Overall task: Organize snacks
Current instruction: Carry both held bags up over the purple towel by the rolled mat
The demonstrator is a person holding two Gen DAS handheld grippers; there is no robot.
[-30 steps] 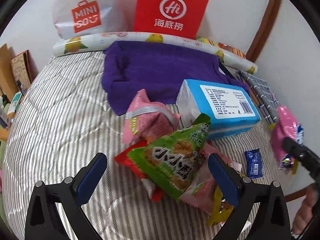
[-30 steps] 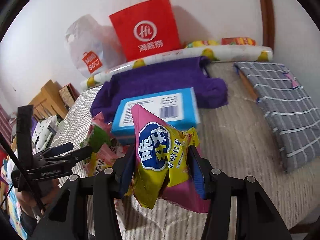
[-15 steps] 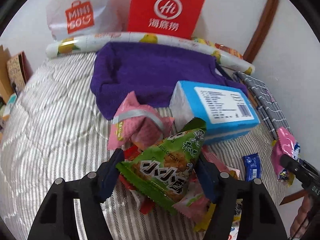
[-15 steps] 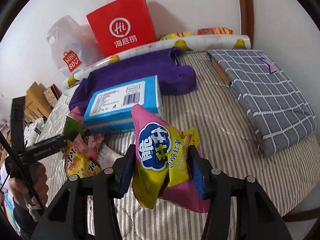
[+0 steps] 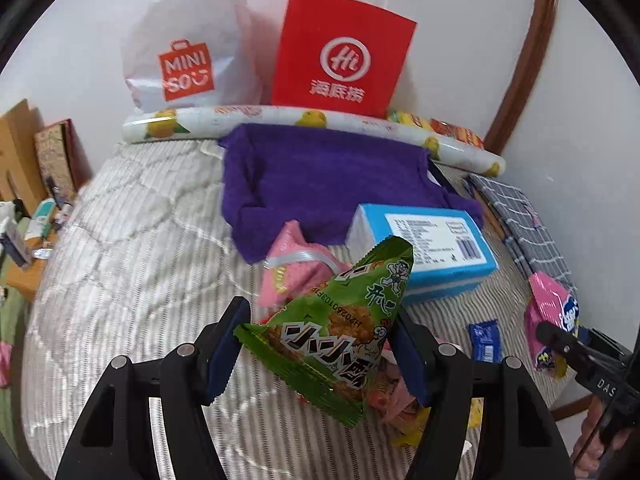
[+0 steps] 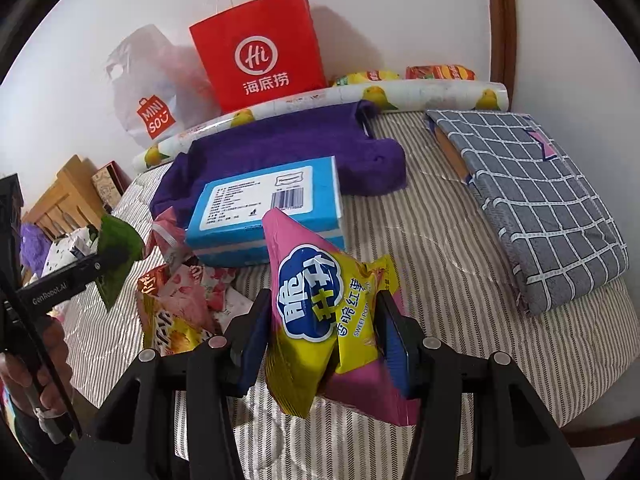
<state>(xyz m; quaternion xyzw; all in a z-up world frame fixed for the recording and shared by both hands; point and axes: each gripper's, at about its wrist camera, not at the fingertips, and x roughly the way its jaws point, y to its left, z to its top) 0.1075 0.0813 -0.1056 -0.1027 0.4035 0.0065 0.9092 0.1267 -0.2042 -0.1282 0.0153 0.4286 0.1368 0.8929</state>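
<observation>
My left gripper (image 5: 320, 344) is shut on a green snack bag (image 5: 340, 328) and holds it lifted above the bed; the bag also shows in the right wrist view (image 6: 118, 256). My right gripper (image 6: 324, 336) is shut on a pink and yellow sweet potato snack bag (image 6: 320, 320), held above the striped bedspread (image 6: 440, 280); it appears at the right in the left wrist view (image 5: 550, 316). A pile of pink, red and yellow snack packets (image 6: 180, 300) lies beside a blue tissue box (image 6: 264, 208). A small blue packet (image 5: 485, 340) lies on the bed.
A purple cloth (image 5: 320, 176) lies behind the tissue box. A red paper bag (image 5: 340, 52) and a white Miniso bag (image 5: 184, 52) lean on the wall behind a fruit-print roll (image 5: 280, 114). A folded grey checked cloth (image 6: 532, 196) lies right. Wooden furniture (image 6: 64, 196) stands left.
My left gripper closed on the green snack bag and lifted it off the pile. My right gripper kept its bag and shifted to the right of the pile.
</observation>
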